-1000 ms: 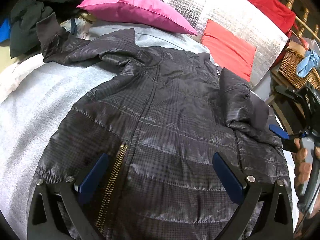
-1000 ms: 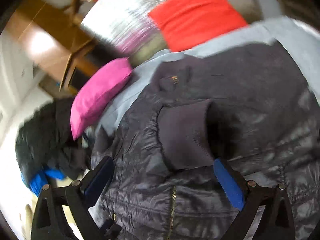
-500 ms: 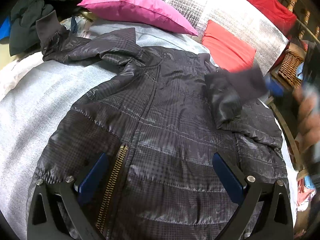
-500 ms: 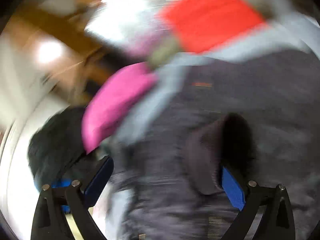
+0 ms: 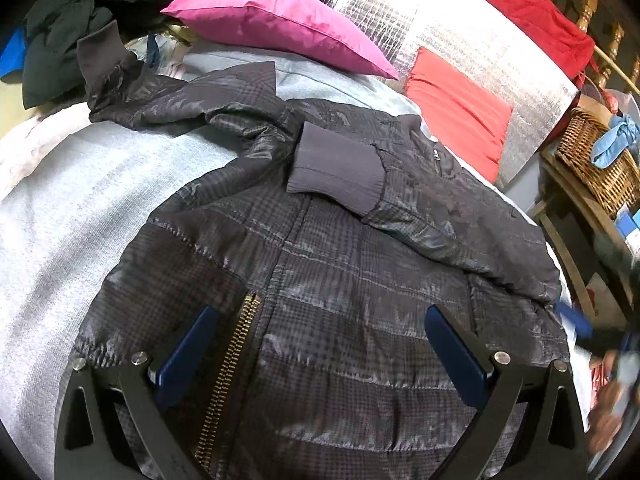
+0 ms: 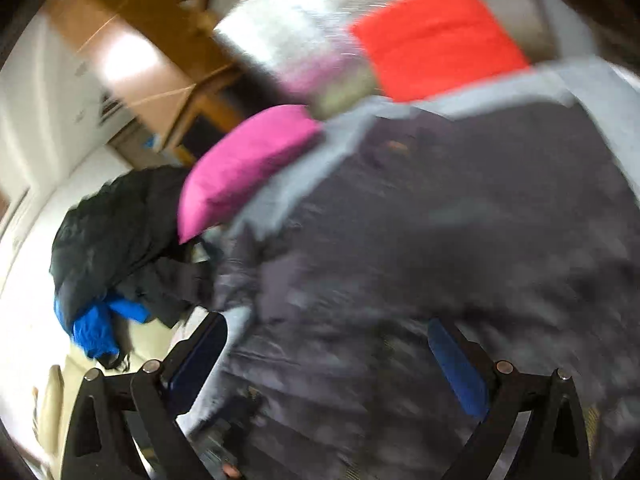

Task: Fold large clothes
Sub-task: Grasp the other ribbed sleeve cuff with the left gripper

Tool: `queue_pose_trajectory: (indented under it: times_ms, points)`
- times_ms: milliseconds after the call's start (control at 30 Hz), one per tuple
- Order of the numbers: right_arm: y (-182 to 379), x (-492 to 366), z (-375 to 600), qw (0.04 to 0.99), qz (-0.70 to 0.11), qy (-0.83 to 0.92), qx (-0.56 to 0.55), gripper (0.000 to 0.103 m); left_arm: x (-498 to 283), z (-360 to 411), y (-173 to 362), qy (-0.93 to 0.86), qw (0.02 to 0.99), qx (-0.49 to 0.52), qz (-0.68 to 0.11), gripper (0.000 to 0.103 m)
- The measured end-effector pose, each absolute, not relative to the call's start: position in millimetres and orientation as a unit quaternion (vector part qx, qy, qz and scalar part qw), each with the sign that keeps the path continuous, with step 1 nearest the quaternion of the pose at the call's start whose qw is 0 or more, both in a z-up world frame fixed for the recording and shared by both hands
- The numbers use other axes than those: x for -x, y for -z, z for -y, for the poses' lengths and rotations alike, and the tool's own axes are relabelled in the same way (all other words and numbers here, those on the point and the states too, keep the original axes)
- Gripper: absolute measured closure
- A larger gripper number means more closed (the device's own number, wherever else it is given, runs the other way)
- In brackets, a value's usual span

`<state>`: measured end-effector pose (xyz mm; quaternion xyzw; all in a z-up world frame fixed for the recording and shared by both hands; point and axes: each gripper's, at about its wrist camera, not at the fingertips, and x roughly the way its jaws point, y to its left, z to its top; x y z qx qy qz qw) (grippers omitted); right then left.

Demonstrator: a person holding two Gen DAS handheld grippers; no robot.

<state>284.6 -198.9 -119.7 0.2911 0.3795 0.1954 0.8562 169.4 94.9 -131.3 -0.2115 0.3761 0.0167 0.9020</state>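
A dark checked puffer jacket point(image 5: 340, 280) lies front up on a grey blanket point(image 5: 80, 208), brass zip point(image 5: 228, 368) near me. Its right sleeve lies folded across the chest, ribbed cuff point(image 5: 336, 172) at the middle. Its left sleeve point(image 5: 160, 96) stretches out to the far left. My left gripper point(image 5: 320, 348) is open, hovering over the jacket's hem. My right gripper point(image 6: 326, 354) is open and empty over the jacket point(image 6: 460, 240); that view is blurred. It also shows blurred at the right edge of the left wrist view point(image 5: 576, 324).
A pink pillow point(image 5: 276, 24), a red cushion point(image 5: 456, 112) and a silver foil sheet point(image 5: 460, 40) lie beyond the jacket. A pile of dark clothes point(image 5: 68, 32) lies far left. A wicker basket point(image 5: 592, 160) stands on a wooden stand at right.
The right gripper carried the right sleeve across the chest, let go of the cuff and drew back to the right. The left gripper stayed in place.
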Motion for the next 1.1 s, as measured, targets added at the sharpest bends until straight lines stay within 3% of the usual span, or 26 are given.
queue_pose_trajectory:
  times_ms: [200,533,633,700,733,767,833,967,1100]
  points:
    - [143.5,-233.9,269.4,0.853,-0.354,-0.165,-0.346,0.001,-180.1,-111.9,117.1,0.032,0.872,0.298,-0.387,0.0]
    - [142.7,-204.6,289.6,0.86,-0.299,-0.213,-0.355,0.001,-299.0,-113.1,121.4,0.008,0.805,0.39,-0.447,0.0]
    - [144.3,-198.7,294.7,0.86,-0.28,-0.228,-0.361,0.001,-314.2,-118.9,140.1,-0.04,0.773,0.423,-0.471,0.016]
    - [146.7,-197.5,298.5,0.857,-0.277,-0.235,-0.367,0.001,-316.8,-117.8,137.9,-0.052,0.777,0.424,-0.462,0.036]
    - [147.3,-197.2,302.3,0.856,-0.273,-0.235,-0.37,0.001,-318.0,-116.4,136.6,-0.056,0.78,0.417,-0.463,0.072]
    - [148.8,-197.2,307.6,0.854,-0.268,-0.234,-0.379,0.001,-320.1,-114.7,134.3,-0.067,0.781,0.402,-0.473,0.092]
    - [152.4,-198.1,315.9,0.847,-0.267,-0.231,-0.398,0.001,-317.4,-109.4,115.1,-0.076,0.807,0.364,-0.458,0.092]
    - [150.6,-191.8,330.3,0.849,-0.253,-0.212,-0.411,0.001,-286.3,-72.7,66.9,-0.101,0.907,0.19,-0.362,0.092]
    - [148.2,-200.7,334.2,0.836,-0.272,-0.196,-0.434,0.001,-296.9,-56.5,79.4,-0.076,0.903,0.16,-0.392,0.092]
